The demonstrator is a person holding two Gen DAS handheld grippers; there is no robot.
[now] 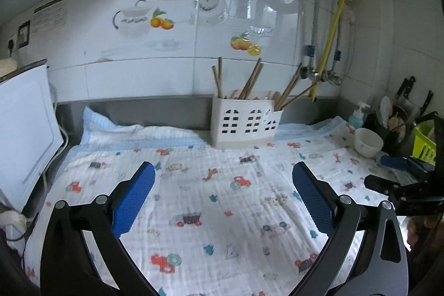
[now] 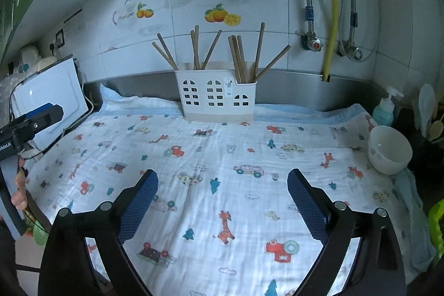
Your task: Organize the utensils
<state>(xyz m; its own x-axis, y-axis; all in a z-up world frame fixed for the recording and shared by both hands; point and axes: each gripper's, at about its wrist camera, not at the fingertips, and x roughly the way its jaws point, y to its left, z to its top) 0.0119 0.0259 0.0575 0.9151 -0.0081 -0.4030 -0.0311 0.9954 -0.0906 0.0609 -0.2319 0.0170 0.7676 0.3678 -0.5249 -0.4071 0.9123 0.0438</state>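
Note:
A white slotted utensil holder stands at the back of the counter against the steel splashback. Several wooden chopsticks stick up out of its compartments at different angles. My left gripper hovers over the patterned cloth, well short of the holder, jaws open and nothing between the blue pads. My right gripper hangs likewise over the cloth, open and empty. In the left wrist view the right gripper's body shows at the right edge; in the right wrist view the left gripper's body shows at the left edge.
A white bowl sits at the cloth's right edge, a teal soap bottle behind it. Knives and spoons stand at the far right. A white appliance flanks the left. Pipes and valves run down the tiled wall.

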